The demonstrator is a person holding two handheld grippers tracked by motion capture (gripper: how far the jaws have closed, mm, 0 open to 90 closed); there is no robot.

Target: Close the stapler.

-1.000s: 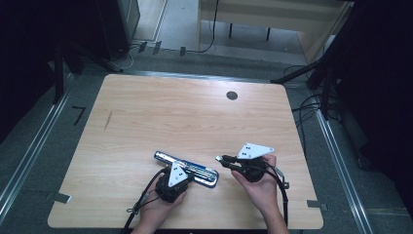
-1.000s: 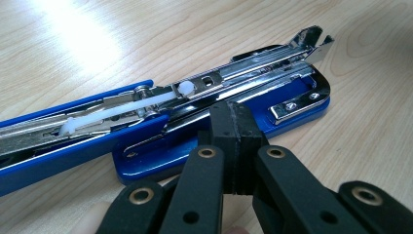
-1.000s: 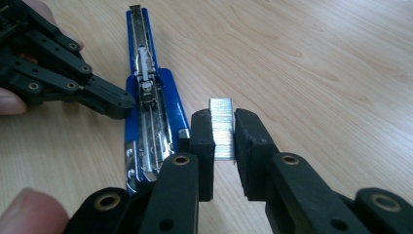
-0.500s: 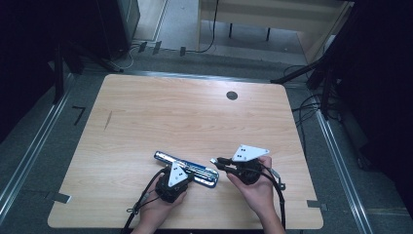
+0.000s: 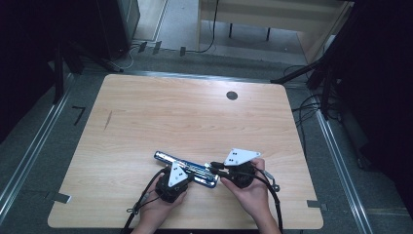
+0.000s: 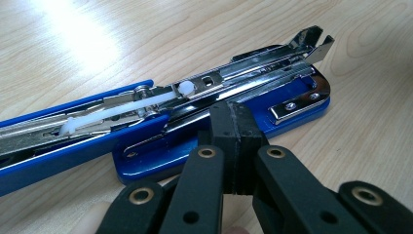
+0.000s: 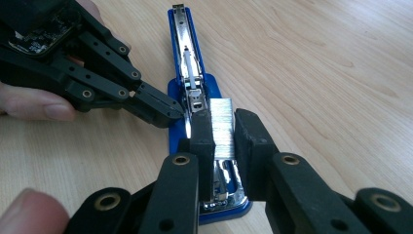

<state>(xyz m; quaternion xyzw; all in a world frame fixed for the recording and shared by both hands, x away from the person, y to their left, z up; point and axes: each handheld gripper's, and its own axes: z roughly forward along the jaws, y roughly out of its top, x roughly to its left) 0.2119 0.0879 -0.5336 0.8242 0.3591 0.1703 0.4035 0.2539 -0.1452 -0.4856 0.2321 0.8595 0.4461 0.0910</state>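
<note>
A light wood-grain surface (image 5: 160, 122) with rounded corners carries a small round black grommet (image 5: 232, 95) near its far edge. Grey carpeted floor (image 5: 29, 131) surrounds it, with metal rails (image 5: 341, 156) alongside. Beyond stand a pale wooden desk (image 5: 272, 14) and trailing cables (image 5: 304, 105); the room's edges are dark.

The black two-jaw left claw (image 6: 233, 146) rises from the bottom edge, its jaws pressed together with no gap between the pads, tips resting against the near side of a blue-and-chrome metal stapler (image 6: 204, 114) that lies opened out flat on the pale wood-grain worktop (image 6: 97, 44). The stapler's chrome magazine channel (image 6: 253, 73) lies uncovered, with a white plastic pusher rod (image 6: 122, 109) running along it. Its blue base (image 6: 160, 156) lies just under the claw's tips
</note>
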